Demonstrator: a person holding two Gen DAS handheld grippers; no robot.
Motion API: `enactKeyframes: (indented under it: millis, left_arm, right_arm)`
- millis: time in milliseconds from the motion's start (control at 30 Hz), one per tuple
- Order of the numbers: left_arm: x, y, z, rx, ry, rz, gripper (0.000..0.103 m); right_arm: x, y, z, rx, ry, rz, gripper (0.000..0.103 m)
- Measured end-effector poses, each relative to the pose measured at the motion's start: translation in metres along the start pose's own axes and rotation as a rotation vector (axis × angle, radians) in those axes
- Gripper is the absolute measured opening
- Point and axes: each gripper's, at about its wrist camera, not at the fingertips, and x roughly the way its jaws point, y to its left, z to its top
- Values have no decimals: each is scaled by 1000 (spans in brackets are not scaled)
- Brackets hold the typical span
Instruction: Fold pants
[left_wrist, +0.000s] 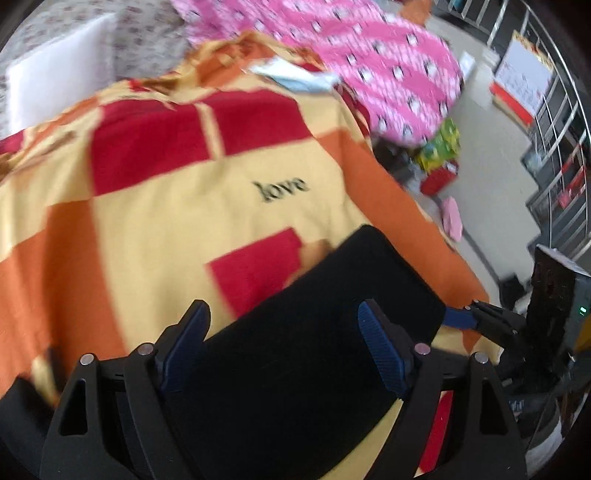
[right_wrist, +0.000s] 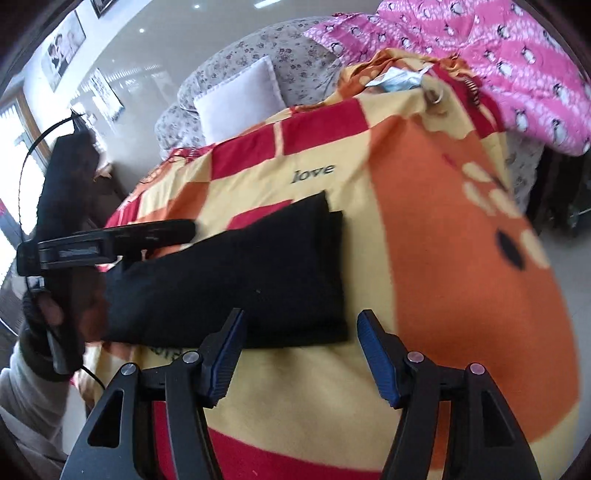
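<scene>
Pants (right_wrist: 236, 280), black and folded, lie on the orange, red and yellow blanket (right_wrist: 424, 258) near the word "love" (right_wrist: 313, 172), both the left hand-held gripper (left_wrist: 286, 350) and right hand-held gripper (right_wrist: 299, 356) wide open holding nothing, pink quilt (right_wrist: 509, 62) behind.

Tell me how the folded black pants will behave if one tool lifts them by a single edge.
The black pants are probably floppy: soft cloth lying flat in stacked layers, so the fold would likely sag open. They look light, barely denting the blanket. They should slide rather than roll. Both the left tool and right tool stand open.
</scene>
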Motion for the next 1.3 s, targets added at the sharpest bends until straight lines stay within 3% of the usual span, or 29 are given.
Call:
enactKeyframes:
  millis: [133, 200, 267, 333, 467, 567, 667, 800, 867, 967, 1000, 1167, 1267, 1300]
  left_arm:
    - [34, -20, 12, 57, 39, 2, 82]
    - [44, -26, 12, 79, 50, 23, 83]
    - [46, -33, 12, 110, 24, 46, 83]
    - [40, -29, 12, 87, 26, 19, 83]
    - [-2, -3, 9, 34, -22, 4, 83]
    - [-66, 29, -5, 22, -113, 76, 83]
    - [-126, 72, -30, -60, -208, 150, 83]
    - [-175, 123, -71, -208, -243, 216, 83]
    - [-183, 138, -91, -270, -241, 219, 83]
    - [-178, 150, -117, -317, -211, 223, 83]
    - [-174, 154, -123, -335, -202, 220, 83]
    - [-155, 151, -142, -407, -170, 154, 83]
    - [-142, 140, -142, -403, -158, 159, 83]
    - [-134, 136, -142, -401, -143, 170, 83]
  right_arm:
    - [9, -2, 2, 55, -52, 32, 58]
    - [10, -6, -1, 98, -66, 43, 13]
    - [13, -10, 0, 126, -66, 76, 13]
    - [9, -5, 1, 109, -76, 65, 13]
    - [-11, 25, 16, 45, -137, 119, 13]
    - [-19, 62, 30, -41, -163, 190, 13]
    - [-10, 108, 36, -138, -139, 280, 13]
    - [27, 166, 30, -232, -56, 401, 13]
    - [54, 193, 20, -260, 10, 444, 14]
    - [102, 225, -4, -276, 170, 489, 36]
    - [116, 231, -13, -273, 219, 482, 36]
    - [74, 212, -3, -230, 152, 514, 51]
    - [54, 192, 6, -255, 83, 384, 50]
    - [54, 184, 10, -256, 68, 310, 38]
